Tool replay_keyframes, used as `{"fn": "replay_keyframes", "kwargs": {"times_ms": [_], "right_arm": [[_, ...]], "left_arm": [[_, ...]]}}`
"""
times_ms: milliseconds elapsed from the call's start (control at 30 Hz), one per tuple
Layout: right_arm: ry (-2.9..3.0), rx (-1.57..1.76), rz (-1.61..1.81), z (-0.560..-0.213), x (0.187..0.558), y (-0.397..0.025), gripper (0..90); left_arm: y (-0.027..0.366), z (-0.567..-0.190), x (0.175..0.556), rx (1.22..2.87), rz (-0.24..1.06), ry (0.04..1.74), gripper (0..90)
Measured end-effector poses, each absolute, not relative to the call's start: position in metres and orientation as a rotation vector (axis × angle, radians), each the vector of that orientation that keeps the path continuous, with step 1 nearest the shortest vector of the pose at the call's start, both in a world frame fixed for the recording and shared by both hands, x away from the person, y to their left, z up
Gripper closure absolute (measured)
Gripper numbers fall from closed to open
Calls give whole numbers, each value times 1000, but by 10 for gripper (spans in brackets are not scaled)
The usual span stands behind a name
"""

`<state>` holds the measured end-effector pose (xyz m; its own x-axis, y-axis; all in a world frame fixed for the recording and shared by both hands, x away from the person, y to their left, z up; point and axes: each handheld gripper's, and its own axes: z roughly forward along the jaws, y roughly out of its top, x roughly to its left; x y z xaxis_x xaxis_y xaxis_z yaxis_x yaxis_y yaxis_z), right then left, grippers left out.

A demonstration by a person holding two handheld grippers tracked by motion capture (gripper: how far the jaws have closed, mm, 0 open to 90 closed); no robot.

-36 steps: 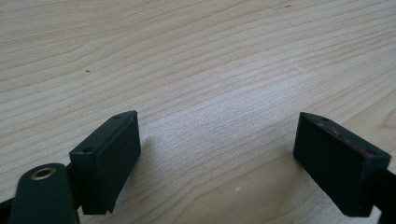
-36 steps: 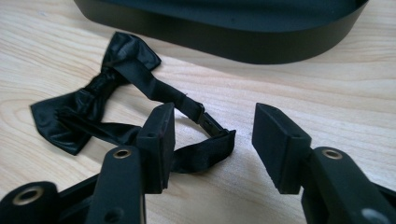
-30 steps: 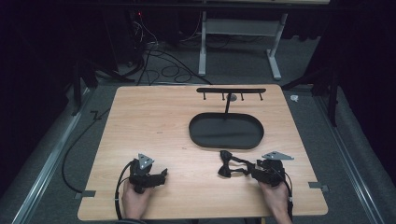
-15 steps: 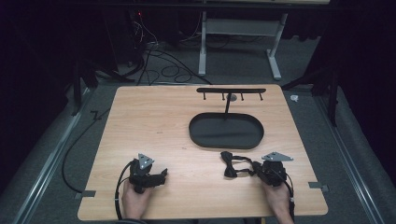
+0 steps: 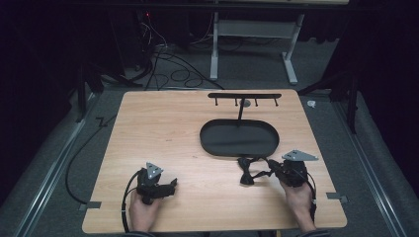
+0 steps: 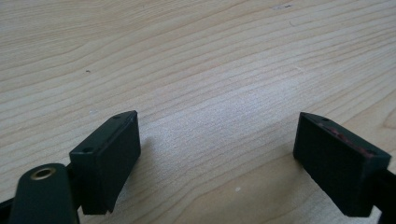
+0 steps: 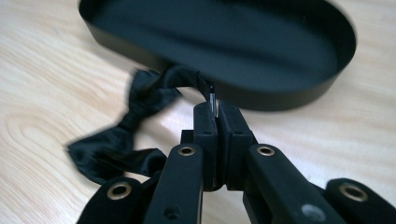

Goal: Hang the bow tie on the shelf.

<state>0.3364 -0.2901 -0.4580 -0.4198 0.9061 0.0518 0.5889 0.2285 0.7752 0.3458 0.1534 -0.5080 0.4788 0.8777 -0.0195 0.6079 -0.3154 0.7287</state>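
A black satin bow tie [image 5: 247,170] [image 7: 135,126] lies on the wooden table [image 5: 168,133] just in front of a black oval tray [image 5: 239,139] [image 7: 224,51]. My right gripper [image 5: 269,170] [image 7: 213,114] is shut on the bow tie's strap, with a small metal clasp poking up between the jaws. The bow part trails to the left of the jaws, blurred. My left gripper [image 5: 170,186] [image 6: 219,154] rests low over bare wood at the front left, jaws wide apart with nothing between them.
A black T-shaped rack [image 5: 244,97] with several small hooks rises from the tray's far side. Cables [image 5: 163,59] and a white desk frame [image 5: 257,34] stand on the floor beyond the table. Bare wood spreads across the table's left half.
The right gripper has drawn the bow tie slightly right and toward the front edge, away from the tray. The left gripper has stayed put.
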Motion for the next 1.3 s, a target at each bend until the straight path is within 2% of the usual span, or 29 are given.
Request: {"fn": "replay_keyframes", "kwargs": {"times_ms": [600, 1300], "right_arm": [[2088, 1195, 1093, -391, 353, -288, 886], [2113, 1125, 1107, -361, 384, -281, 890]], "left_arm": [[153, -508, 346, 2042, 506, 1225, 153], [153, -508, 346, 2045, 504, 1225, 153]]}}
